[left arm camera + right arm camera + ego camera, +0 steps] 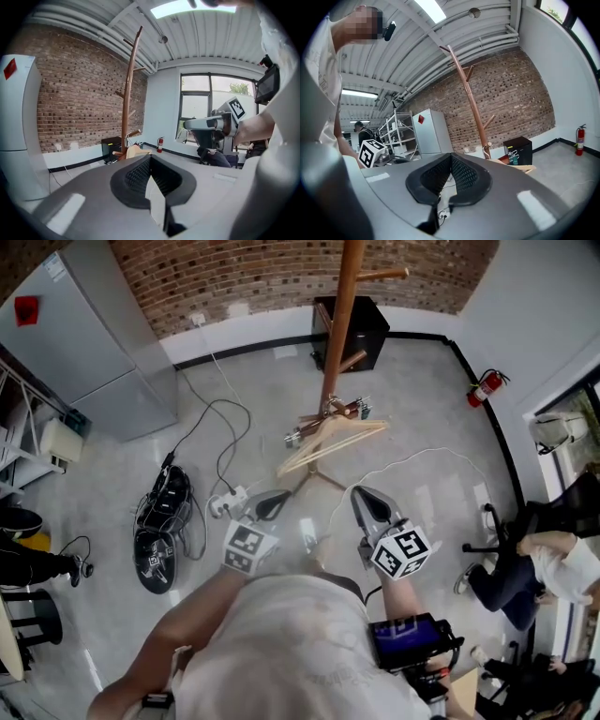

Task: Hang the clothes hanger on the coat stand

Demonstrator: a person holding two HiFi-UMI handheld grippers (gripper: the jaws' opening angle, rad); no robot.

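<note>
1. Head view: the coat stand (339,324) rises in the upper centre of the frame. The wooden hanger (333,442) sits at its lower pegs, just above centre.
   - Its long axis runs from lower left to upper right.
   - Its hook end is against the pole. I cannot tell whether it hangs from a peg or only rests there.
   - The left gripper (269,504) and right gripper (367,503) are below it, one on each side, and both are clear of it.
   - The hanger's lower-left tip points toward the left gripper, so I judge that gripper slightly nearer.

2. Left gripper view: the left gripper (150,172) has its jaws pressed together with nothing between them.
   - The coat stand (130,89) is left of centre.
   - The hanger (136,151) shows as pale wood at its foot, just above and left of the jaw tips. It lies ahead, slightly leftward.

3. Right gripper view: the right gripper (451,172) also has its jaws together and is empty.
   - The coat stand (469,101) is centre right.
   - The hanger (526,168) peeks over the gripper body at right, so it lies ahead and rightward.
</note>
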